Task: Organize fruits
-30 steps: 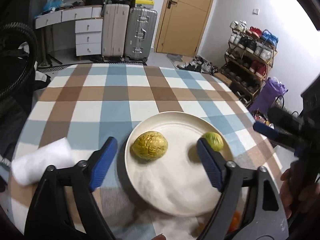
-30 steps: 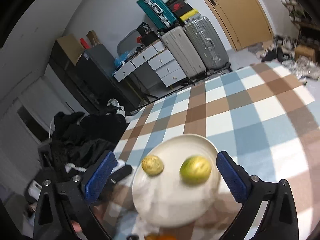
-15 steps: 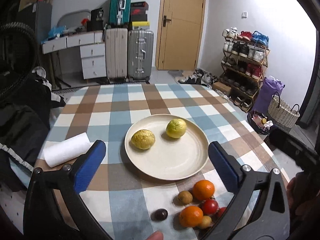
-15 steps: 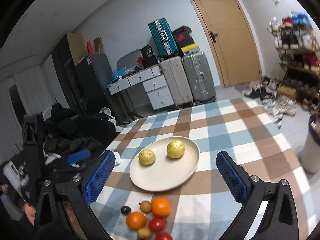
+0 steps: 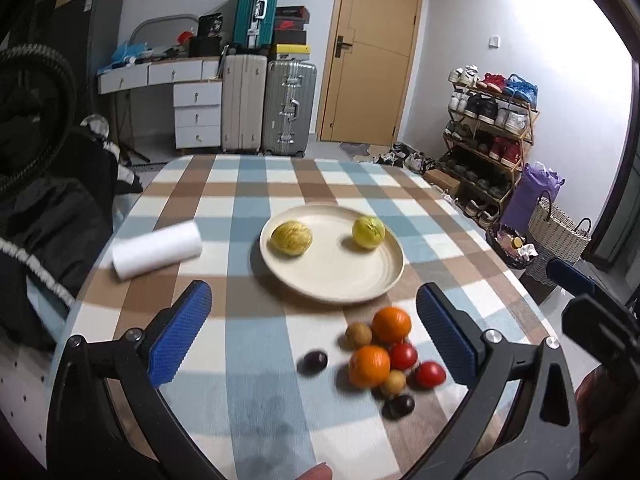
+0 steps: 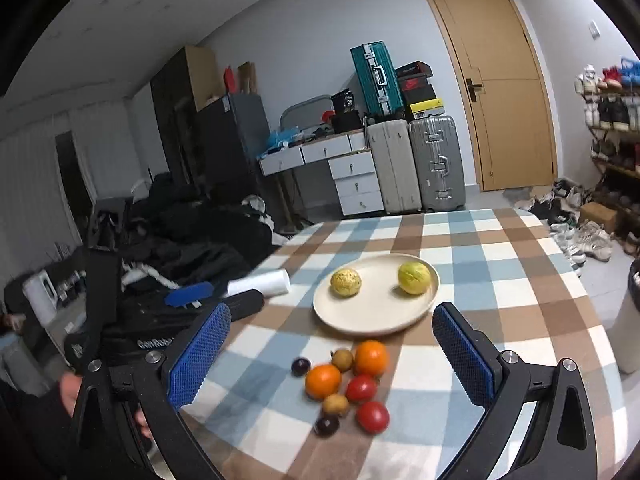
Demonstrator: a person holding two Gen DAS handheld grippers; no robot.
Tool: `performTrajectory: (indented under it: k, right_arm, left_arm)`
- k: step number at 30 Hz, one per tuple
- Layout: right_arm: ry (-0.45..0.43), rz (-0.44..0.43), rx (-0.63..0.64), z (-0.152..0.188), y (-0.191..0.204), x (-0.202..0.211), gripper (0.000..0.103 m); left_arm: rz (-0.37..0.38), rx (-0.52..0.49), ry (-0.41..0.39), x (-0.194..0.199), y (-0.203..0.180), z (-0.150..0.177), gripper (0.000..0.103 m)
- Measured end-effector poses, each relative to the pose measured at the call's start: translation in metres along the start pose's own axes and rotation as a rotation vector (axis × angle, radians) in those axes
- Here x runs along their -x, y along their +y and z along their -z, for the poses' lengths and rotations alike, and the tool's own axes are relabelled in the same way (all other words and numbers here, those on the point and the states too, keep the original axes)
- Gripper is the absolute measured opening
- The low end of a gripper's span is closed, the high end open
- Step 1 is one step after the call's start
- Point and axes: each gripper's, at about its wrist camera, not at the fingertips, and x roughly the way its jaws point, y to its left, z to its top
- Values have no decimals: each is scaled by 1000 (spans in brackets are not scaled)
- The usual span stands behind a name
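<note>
A cream plate [image 5: 372, 280] [image 6: 360, 320] sits mid-table and holds two yellow-green fruits [image 5: 291, 238] [image 6: 415, 278]. In front of it lies a loose cluster: two oranges [image 5: 369, 366] [image 6: 323, 381], red tomatoes [image 5: 429, 374] [image 6: 373, 417], small brown fruits [image 5: 358, 334] [image 6: 343, 359] and dark plums [image 5: 315, 362] [image 6: 301, 366]. My left gripper [image 5: 312, 332] hangs open above the near table, wide around the cluster. My right gripper [image 6: 330, 354] is open too, held back over the same cluster. Neither holds anything.
A white paper roll [image 5: 157, 249] [image 6: 260, 283] lies left of the plate on the checked tablecloth [image 5: 256, 200]. Dark clothing is piled beside the table's left edge [image 6: 192, 248]. Suitcases [image 5: 289, 108], a drawer unit and a shoe rack [image 5: 488, 128] stand beyond.
Both grippers have pulled back and up from close over the plate. The fruit cluster in front of the plate has come into view. Both stayed open.
</note>
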Motion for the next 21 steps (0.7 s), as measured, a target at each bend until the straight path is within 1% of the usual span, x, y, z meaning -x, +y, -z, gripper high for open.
performTrajectory:
  k: [3,5,9,12,14,18,21]
  right_arm:
    - [17,46,65,15,10,2,103]
    - [26,68,77,25,10,3,103]
    - [47,115,72,40,2,-1,103]
    - [48,155,57,48,-8,-1,103]
    - [48,182,45,52,-14,-2,103]
    - [54,193,18,57,-27,-3,103]
    - [59,187,1,58,-33,-6,103]
  left_arm:
    - [18,21,36,1,4,16,102]
    - [48,31,75,-5,5,27,102]
    - [77,23,149,-20,-2,50,102]
    - [102,-4,202,-34,-12,63,102]
    - [84,-42,243,-45,-21,72,102]
    - [108,-54,306,-65,-30,78,102]
    - [129,-65,321,-72,-37,81,102]
